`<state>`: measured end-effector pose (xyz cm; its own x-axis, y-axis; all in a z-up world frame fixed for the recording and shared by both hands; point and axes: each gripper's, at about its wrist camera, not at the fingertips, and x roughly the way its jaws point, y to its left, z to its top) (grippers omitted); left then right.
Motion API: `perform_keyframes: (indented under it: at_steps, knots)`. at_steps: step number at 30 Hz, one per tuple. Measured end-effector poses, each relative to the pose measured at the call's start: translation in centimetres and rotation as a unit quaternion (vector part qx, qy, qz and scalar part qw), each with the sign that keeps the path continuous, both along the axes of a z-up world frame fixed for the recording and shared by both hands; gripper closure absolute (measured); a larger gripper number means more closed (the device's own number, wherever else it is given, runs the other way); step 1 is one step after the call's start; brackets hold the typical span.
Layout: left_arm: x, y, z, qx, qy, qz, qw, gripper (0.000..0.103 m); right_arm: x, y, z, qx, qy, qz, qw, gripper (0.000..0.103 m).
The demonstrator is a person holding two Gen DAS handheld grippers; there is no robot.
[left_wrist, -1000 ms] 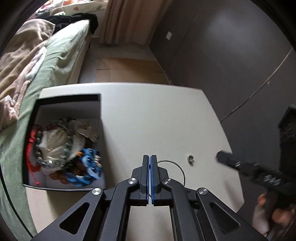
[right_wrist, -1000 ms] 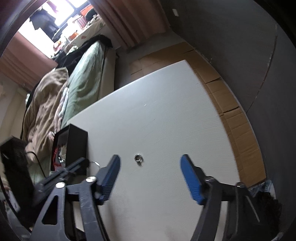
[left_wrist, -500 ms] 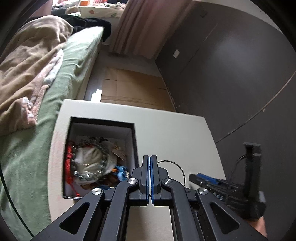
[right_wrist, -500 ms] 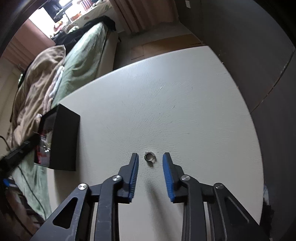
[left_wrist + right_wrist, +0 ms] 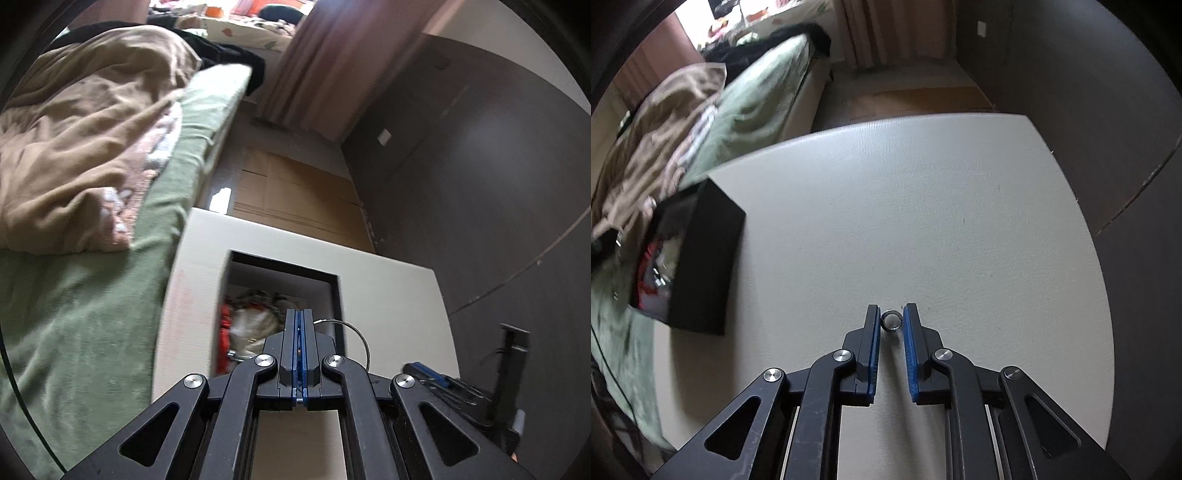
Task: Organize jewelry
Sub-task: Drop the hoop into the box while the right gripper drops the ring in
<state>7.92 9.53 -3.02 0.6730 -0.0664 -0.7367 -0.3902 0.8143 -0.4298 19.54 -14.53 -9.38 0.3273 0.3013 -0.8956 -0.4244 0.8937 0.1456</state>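
My left gripper (image 5: 299, 317) is shut on a thin wire hoop bangle (image 5: 356, 332) that loops out to its right. It hangs over the black jewelry box (image 5: 332, 284), which holds red and pale pieces. In the right wrist view a small silver ring (image 5: 892, 320) lies on the white table (image 5: 923, 206) between the blue pads (image 5: 874, 332) of my right gripper (image 5: 891, 317). The pads are close beside the ring, with a narrow gap still showing. The same box (image 5: 701, 262) stands at the table's left edge.
A bed with a green sheet (image 5: 74, 332) and a beige blanket (image 5: 74, 122) lies just left of the table. A dark wall (image 5: 1108, 92) borders the table on the right. Cardboard sheets (image 5: 291, 192) cover the floor beyond the table.
My left gripper carried the wire hoop left and forward until it is over the box. My right gripper closed from wide open to a narrow gap and moved onto the ring.
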Motion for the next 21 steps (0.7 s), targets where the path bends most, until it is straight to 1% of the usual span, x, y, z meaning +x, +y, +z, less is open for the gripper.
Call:
perform_keyframes:
  at_steps: [3,7,11,14,18,21]
  knots:
    - [-0.2,0.9,-0.3,-0.002,0.0,0.013,0.9999,0.103,-0.2,0.0,1.5,0.027,-0.015,-0.003,1.0,0.089]
    - [0.1,1.7,-0.8,-0.011,0.003,0.019,0.9998,0.103,-0.5,0.2,2.4,0.067,-0.011,0.005,0.998,0.089]
    - [0.5,2.6,-1.2,-0.044,-0.01,0.024,0.9987,0.103,-0.9,1.4,3.1,0.104,-0.005,0.022,0.994,0.089]
    - [1.1,2.7,-1.0,-0.057,-0.011,0.015,0.9982,0.102,-1.1,2.7,3.5,0.14,0.003,0.038,0.989,0.089]
    - [1.2,3.2,-0.8,-0.052,-0.006,0.023,0.9984,0.101,-1.0,4.8,3.9,0.184,0.02,0.054,0.981,0.089]
    - [1.1,3.9,-0.7,-0.056,-0.008,0.029,0.998,0.1,-1.5,5.8,4.0,0.21,0.03,0.068,0.975,0.089]
